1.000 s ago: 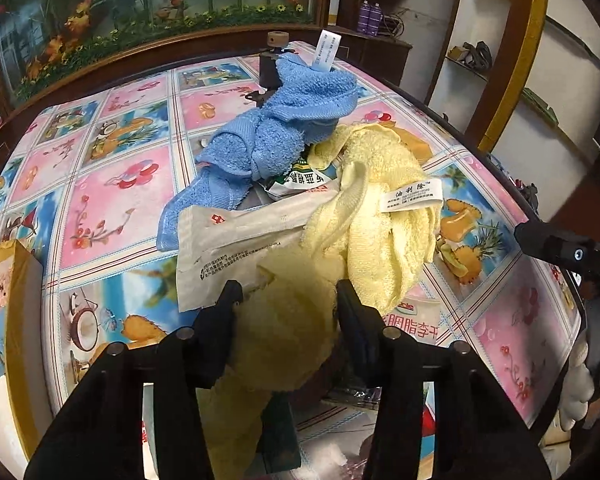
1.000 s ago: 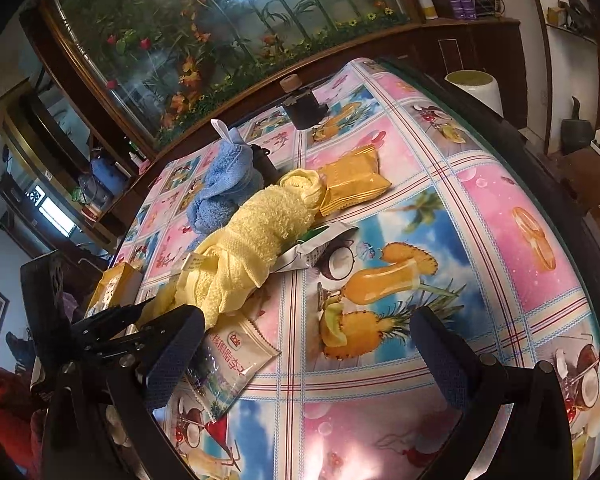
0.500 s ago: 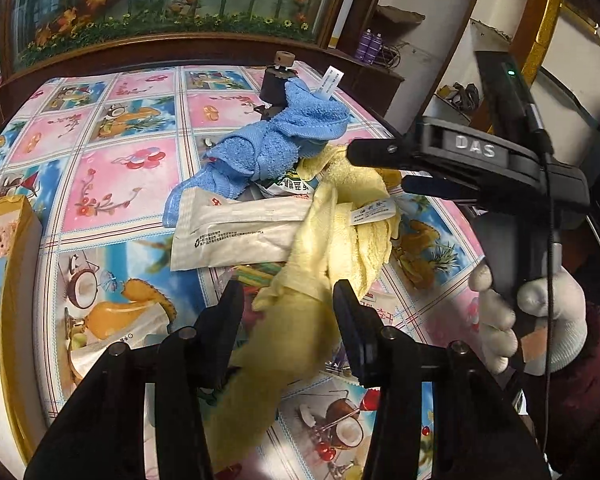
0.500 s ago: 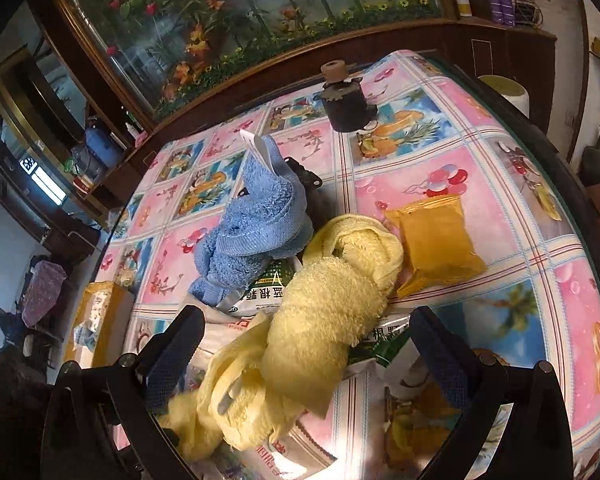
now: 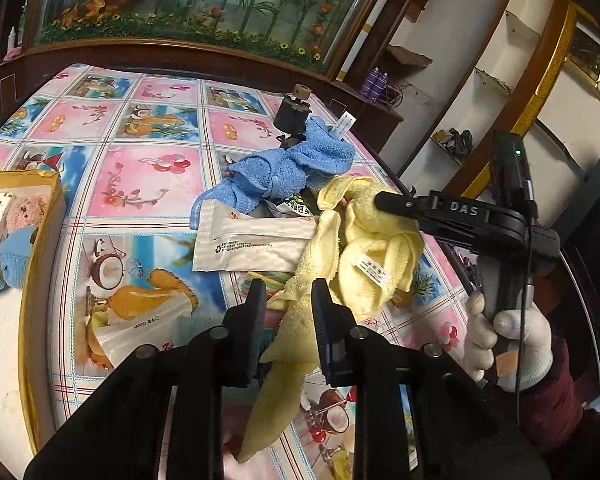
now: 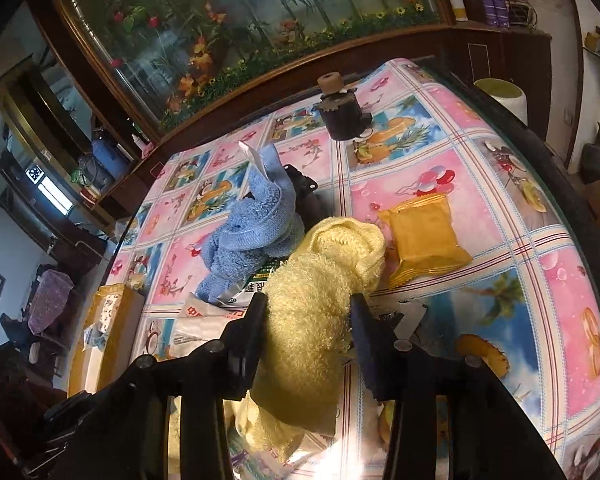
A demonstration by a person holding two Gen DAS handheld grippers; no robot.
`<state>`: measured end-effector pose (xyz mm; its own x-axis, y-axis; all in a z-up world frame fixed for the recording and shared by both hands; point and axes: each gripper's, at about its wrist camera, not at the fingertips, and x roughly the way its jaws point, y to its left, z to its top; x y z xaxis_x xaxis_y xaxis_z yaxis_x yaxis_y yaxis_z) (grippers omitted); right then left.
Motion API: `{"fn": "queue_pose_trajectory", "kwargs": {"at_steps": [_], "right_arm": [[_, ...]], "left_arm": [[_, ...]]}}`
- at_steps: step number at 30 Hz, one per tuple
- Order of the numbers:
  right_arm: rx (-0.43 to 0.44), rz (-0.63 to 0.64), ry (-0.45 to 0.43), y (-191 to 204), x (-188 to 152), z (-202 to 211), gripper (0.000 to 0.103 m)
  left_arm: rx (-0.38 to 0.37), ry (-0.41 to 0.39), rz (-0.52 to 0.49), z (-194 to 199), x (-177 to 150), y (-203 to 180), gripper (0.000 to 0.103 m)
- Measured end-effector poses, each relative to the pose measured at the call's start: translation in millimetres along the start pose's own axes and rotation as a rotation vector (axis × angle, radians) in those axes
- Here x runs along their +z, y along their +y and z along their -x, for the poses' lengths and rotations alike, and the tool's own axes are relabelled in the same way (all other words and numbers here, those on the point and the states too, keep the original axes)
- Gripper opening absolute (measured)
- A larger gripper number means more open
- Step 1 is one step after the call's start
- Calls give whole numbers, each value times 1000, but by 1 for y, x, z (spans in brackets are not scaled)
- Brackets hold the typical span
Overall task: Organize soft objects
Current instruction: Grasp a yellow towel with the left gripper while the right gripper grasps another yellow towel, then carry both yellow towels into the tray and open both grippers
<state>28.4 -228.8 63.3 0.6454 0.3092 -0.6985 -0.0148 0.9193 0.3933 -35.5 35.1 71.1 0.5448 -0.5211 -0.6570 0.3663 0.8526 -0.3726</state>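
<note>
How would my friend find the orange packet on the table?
Look at the table with the fruit-picture cloth. Past the yellow towel in the middle lies an orange packet, beside the towel's far end. It is flat, shiny and sealed; the towels next to it are fluffy.

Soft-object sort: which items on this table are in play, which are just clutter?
In play:
yellow towel, held by left gripper and right gripper
blue towel
cardboard box, soft items already inside

Clutter:
white flat packet
orange snack packet
dark corked jar
glove packet
</note>
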Motion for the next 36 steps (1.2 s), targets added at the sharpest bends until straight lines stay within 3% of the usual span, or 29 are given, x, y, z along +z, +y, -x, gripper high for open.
{"fn": "queue_pose_trajectory", "kwargs": {"at_steps": [2, 3, 6, 7, 14, 15, 16, 23, 30, 33, 36], "right_arm": [[5, 12, -24, 3, -1, 13, 43], [9, 18, -33, 3, -3, 18, 43], [28, 20, -44, 4, -6, 30, 43], [35, 19, -42, 4, -8, 32, 43], [72, 26, -34, 7, -18, 41, 43], [78, 30, -34, 8, -19, 43, 43], [84, 35, -33, 10, -20, 44, 43], [112, 69, -43, 23, -24, 52, 43], [170, 117, -41, 58, -22, 57, 43], [201, 157, -36, 83, -21, 59, 43], [242, 201, -28, 112, -20, 59, 43]], "left_arm": [[14, 18, -14, -3, 0, 0, 21], [20, 31, -29, -5, -1, -2, 27], [53, 50, -85, -12, -3, -12, 74], [68, 47, -113, -16, -3, -18, 78], [203, 144, -318, -69, -11, -53, 75], [200, 155, -323, -74, -13, -54, 47], [182, 173, -308, -76, -13, -53, 33], [67, 38, -136, -27, -1, -36, 33], [-19, -122, 41, 52, 3, 3, 33], [14, -185, 101, 87, 2, 32, 33], [97, -232, 142, 117, 1, 66, 33]]}}
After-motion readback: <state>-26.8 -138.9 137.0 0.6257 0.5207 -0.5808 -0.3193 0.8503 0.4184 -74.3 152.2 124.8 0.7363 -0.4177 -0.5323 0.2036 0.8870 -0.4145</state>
